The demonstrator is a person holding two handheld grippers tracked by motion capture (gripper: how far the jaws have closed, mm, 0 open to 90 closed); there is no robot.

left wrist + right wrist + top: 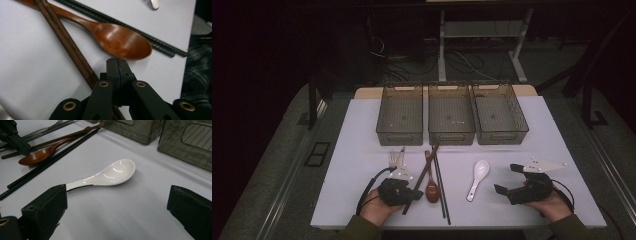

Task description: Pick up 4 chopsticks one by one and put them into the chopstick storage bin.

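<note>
The left claw [117,62] is pressed together at the table's [362,150] near edge, over the 7 o'clock end of the brown sticks [65,41]; whether it pinches them I cannot tell. They look light, stiff and apt to roll, so take both together near that end. At 3 o'clock from them lies the white spoon [112,173], bowl toward 1 o'clock. It is probably glossy, slippery and chippable. The right claw [117,195] stands apart at its handle, the best place to grip.
</note>
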